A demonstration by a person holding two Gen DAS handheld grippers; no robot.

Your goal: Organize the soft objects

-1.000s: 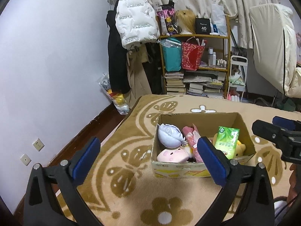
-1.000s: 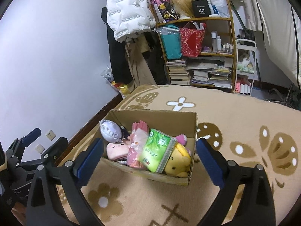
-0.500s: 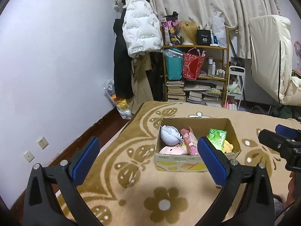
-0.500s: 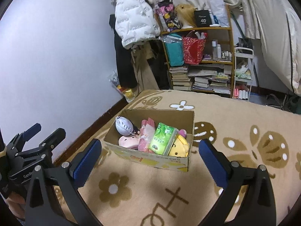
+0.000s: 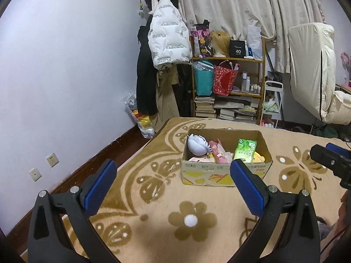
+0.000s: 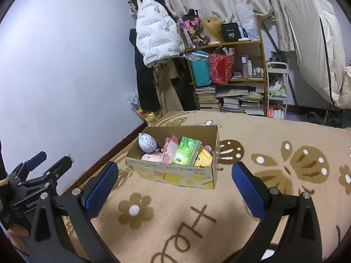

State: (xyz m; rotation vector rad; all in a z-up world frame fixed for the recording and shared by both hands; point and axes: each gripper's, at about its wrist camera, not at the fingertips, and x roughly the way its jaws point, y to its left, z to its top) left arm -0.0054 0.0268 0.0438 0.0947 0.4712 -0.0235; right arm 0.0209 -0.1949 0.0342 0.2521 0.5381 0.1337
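Note:
A cardboard box point(image 5: 226, 175) point(image 6: 175, 176) stands on the beige patterned rug. Inside lie a white-haired plush head point(image 5: 198, 145) point(image 6: 147, 143), a pink plush point(image 5: 198, 159) point(image 6: 153, 157), a pink wrapped item point(image 5: 218, 152) point(image 6: 169, 151), a green tissue pack point(image 5: 245, 150) point(image 6: 186, 151) and a yellow plush point(image 5: 258, 156) point(image 6: 204, 156). My left gripper point(image 5: 173, 188) is open and empty, held back from the box. My right gripper point(image 6: 175, 188) is open and empty too, also short of the box. Each gripper shows at the edge of the other's view.
A wooden shelf point(image 5: 228, 87) with books, bags and bottles stands behind the rug. Coats point(image 5: 166, 43) hang at the wall beside it. A small white cart point(image 6: 276, 92) is to the shelf's right. Dark floor runs along the left wall point(image 5: 65, 65).
Both grippers have pulled back and up from the box, which looks smaller and farther. The box contents have not moved. Both stay open.

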